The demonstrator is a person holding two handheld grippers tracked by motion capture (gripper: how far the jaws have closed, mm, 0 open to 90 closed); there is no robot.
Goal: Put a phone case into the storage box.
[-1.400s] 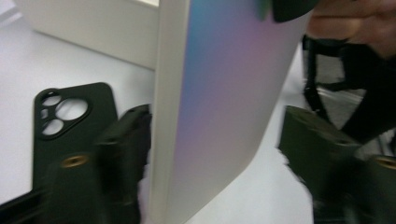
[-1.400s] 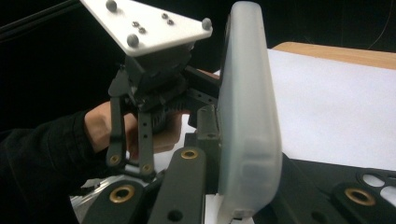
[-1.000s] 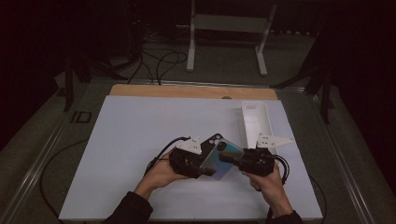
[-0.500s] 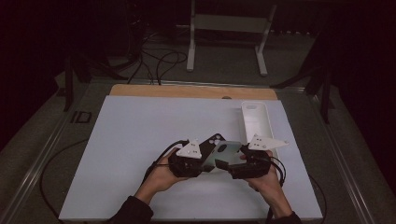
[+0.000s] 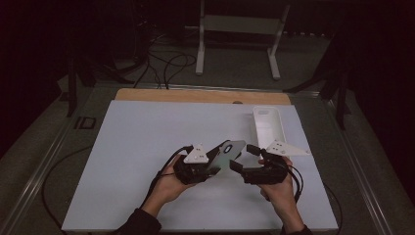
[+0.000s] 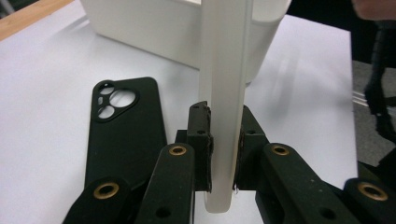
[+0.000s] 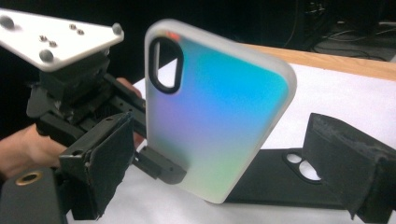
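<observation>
Now left tool (image 6: 223, 154) clamping iridescent case (image 7: 215, 112), upright

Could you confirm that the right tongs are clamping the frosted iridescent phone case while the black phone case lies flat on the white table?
Not quite: the left tongs clamp the frosted iridescent phone case, as the left gripper view shows. The right tongs are open around it. The black phone case does lie flat on the white table.

We see the white board (image 5: 147, 147) lying on the table, with a wooden strip (image 5: 195, 95) along its far edge. A phone case (image 5: 227, 152) stands tilted above the board's near middle, between the left gripper (image 5: 208, 169) and the right gripper (image 5: 242, 159). Another case (image 6: 123, 135) lies flat beneath it. A tray (image 5: 269, 127) sits far right.
</observation>
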